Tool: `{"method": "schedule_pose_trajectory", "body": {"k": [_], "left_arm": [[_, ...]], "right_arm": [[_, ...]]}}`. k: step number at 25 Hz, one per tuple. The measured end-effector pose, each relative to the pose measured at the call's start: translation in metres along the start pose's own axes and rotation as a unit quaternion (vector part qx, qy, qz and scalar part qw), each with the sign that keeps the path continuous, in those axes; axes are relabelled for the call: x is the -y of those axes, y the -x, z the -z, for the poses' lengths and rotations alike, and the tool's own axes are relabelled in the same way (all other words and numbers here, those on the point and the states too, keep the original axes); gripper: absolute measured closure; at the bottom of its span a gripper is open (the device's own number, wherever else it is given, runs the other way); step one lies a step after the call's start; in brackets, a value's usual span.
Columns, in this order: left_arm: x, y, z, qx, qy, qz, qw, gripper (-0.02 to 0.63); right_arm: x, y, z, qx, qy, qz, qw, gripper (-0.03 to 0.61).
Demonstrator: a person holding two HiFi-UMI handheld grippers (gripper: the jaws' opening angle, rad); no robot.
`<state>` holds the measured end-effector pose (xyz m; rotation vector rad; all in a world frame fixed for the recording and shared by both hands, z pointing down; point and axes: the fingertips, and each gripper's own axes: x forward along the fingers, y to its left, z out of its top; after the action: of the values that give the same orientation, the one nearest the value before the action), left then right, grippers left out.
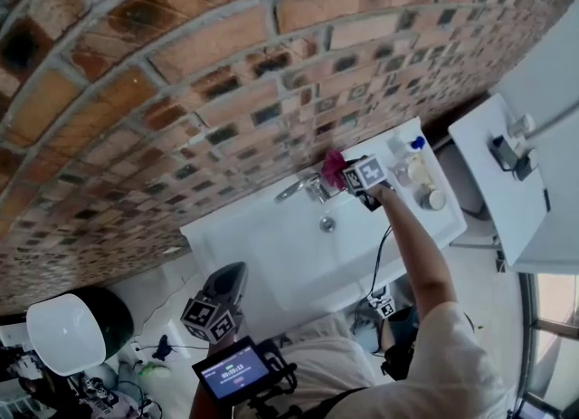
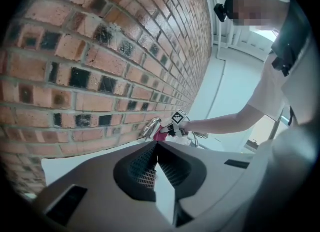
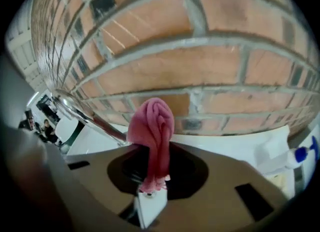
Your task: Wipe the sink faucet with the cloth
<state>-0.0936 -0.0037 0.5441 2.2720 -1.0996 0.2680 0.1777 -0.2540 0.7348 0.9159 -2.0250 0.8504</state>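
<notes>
At the head view's centre, the faucet (image 1: 298, 189) stands on the sink's (image 1: 262, 245) rear rim against the brick wall (image 1: 199, 73). The cloth (image 1: 333, 169) is just right of it, with bottles (image 1: 414, 166) farther right.

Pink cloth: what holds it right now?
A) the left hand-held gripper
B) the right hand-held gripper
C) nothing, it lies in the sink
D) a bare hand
B: the right hand-held gripper is shut on the cloth, close to the faucet; the left hand-held gripper is shut and empty.

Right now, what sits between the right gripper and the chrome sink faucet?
Only the bunched pink cloth, which the right gripper clamps; the head view shows it.
</notes>
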Motion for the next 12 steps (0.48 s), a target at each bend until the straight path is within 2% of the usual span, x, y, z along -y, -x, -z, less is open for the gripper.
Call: {"method": "schedule_pose_trajectory", "body": {"k": [2, 4, 8, 12], "left_arm": [[-0.003, 0.0, 0.006, -0.003, 0.007, -0.007, 0.9999, 0.627], [-0.003, 0.0, 0.009, -0.007, 0.01, -0.012, 0.9998, 0.627], [-0.009, 0.005, 0.016, -0.014, 0.019, -0.029, 0.9993, 0.629], [-0.018, 0.013, 0.026, -0.019, 0.03, -0.045, 0.9984, 0.627]], "right_arm": [[-0.003, -0.027, 0.015, -0.052, -0.002, -0.042, 0.998, 0.497], [0.0, -0.049, 0.026, -0.087, -0.011, -0.064, 0.994, 0.497], [0.01, -0.081, 0.04, -0.128, -0.031, -0.074, 0.989, 0.497], [0.011, -0.102, 0.046, -0.144, -0.053, -0.093, 0.984, 0.497]]}}
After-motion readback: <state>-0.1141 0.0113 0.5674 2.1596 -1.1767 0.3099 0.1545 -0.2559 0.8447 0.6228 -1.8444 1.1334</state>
